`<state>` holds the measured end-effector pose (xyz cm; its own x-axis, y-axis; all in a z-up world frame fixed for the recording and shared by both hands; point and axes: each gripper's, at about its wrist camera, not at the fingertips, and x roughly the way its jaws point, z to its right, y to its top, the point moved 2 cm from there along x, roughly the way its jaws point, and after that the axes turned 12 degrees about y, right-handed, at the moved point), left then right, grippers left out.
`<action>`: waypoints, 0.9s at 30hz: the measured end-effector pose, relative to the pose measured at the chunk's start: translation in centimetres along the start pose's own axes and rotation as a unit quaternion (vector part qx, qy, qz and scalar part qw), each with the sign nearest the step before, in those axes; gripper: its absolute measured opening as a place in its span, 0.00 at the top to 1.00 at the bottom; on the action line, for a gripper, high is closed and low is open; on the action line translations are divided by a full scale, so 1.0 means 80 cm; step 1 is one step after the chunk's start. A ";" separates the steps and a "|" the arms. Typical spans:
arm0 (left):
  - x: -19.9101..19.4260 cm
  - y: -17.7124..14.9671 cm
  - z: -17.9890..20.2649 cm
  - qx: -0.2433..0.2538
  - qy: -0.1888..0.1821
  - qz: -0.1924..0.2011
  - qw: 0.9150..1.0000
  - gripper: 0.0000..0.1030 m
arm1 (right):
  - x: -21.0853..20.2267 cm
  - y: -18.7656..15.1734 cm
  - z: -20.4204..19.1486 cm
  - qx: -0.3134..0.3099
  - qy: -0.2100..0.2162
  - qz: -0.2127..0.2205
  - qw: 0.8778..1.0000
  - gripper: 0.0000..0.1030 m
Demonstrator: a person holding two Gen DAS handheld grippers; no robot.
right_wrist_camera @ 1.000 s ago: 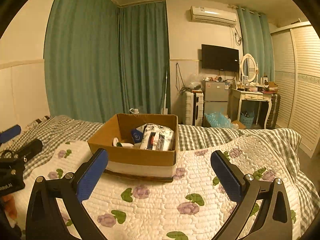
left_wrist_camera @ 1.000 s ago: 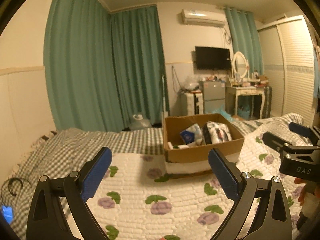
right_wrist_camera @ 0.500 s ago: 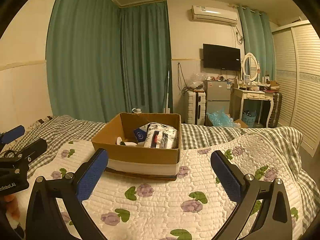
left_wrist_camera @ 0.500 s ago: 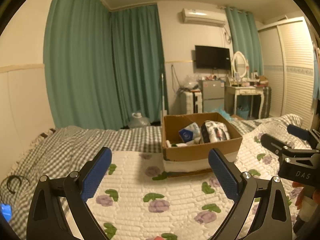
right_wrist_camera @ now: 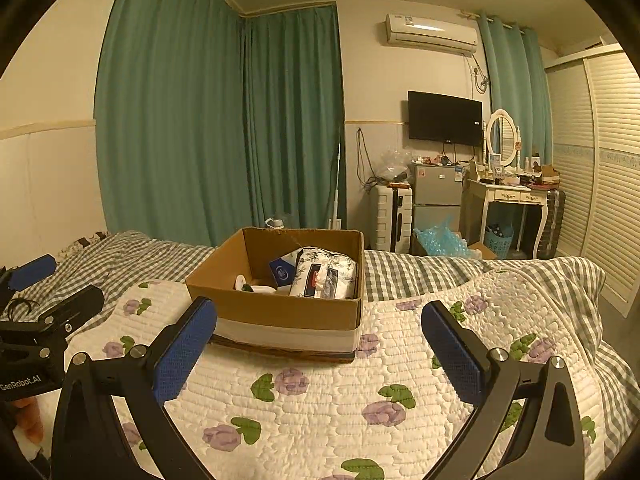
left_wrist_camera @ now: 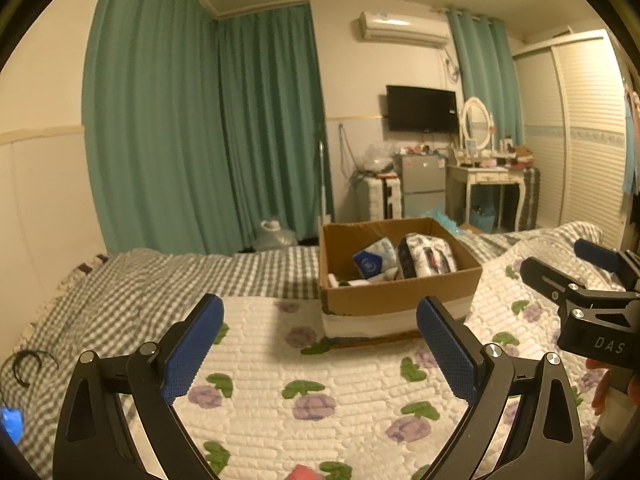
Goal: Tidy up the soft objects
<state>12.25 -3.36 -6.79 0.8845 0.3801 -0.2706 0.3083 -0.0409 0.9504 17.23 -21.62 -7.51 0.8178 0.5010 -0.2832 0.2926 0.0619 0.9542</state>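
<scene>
An open cardboard box (left_wrist_camera: 400, 296) (right_wrist_camera: 280, 312) sits on the white floral quilt (left_wrist_camera: 320, 380) (right_wrist_camera: 360, 400) on the bed. Inside lie a white patterned soft pack (left_wrist_camera: 428, 258) (right_wrist_camera: 326, 276), a blue-and-white pack (left_wrist_camera: 372, 262) (right_wrist_camera: 282, 270) and small white items (right_wrist_camera: 252, 286). My left gripper (left_wrist_camera: 320, 334) is open and empty, held above the quilt short of the box. My right gripper (right_wrist_camera: 318, 338) is open and empty, also short of the box. Each gripper shows at the edge of the other's view. A small pink thing (left_wrist_camera: 302, 473) peeks in at the bottom edge.
A grey checked blanket (left_wrist_camera: 160, 280) covers the bed's far side. A black hair band (left_wrist_camera: 28, 366) and a blue item (left_wrist_camera: 10, 424) lie at its left. Beyond the bed stand green curtains (right_wrist_camera: 240, 120), a suitcase (right_wrist_camera: 392, 216), a small fridge (right_wrist_camera: 436, 200) and a dressing table (right_wrist_camera: 512, 200).
Both grippers have drawn back and risen slightly, so the box looks a little farther off. Both stay open and empty.
</scene>
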 end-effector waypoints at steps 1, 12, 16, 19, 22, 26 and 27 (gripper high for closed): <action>0.000 0.000 0.000 0.000 0.001 0.000 1.000 0.04 | 0.000 0.000 0.000 -0.001 0.000 0.000 1.000 0.00; 0.000 -0.003 0.000 -0.001 -0.003 -0.003 1.000 0.04 | -0.001 -0.001 0.003 0.003 0.001 -0.003 1.000 0.00; 0.000 -0.003 -0.001 -0.002 -0.004 -0.004 1.000 0.04 | -0.001 -0.001 0.003 0.003 0.001 -0.003 1.000 0.00; 0.000 -0.002 -0.001 -0.002 -0.003 -0.004 1.000 0.04 | -0.002 -0.001 0.004 0.003 0.001 -0.003 1.000 0.00; 0.001 -0.002 -0.002 -0.002 -0.003 -0.004 1.000 0.04 | -0.002 -0.002 0.005 0.004 0.002 -0.003 1.000 0.00; 0.000 -0.001 -0.002 -0.004 -0.001 -0.007 1.000 0.04 | -0.002 -0.003 0.006 0.004 0.002 -0.003 1.000 0.00; 0.000 0.000 -0.002 -0.004 -0.001 -0.008 1.000 0.04 | -0.002 -0.003 0.006 0.004 0.002 -0.003 1.000 0.00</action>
<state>12.17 -3.22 -6.77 0.8801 0.3796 -0.2852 0.3188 -0.0274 0.9474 17.26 -22.12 -7.76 0.8137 0.5049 -0.2882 0.3014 0.0575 0.9518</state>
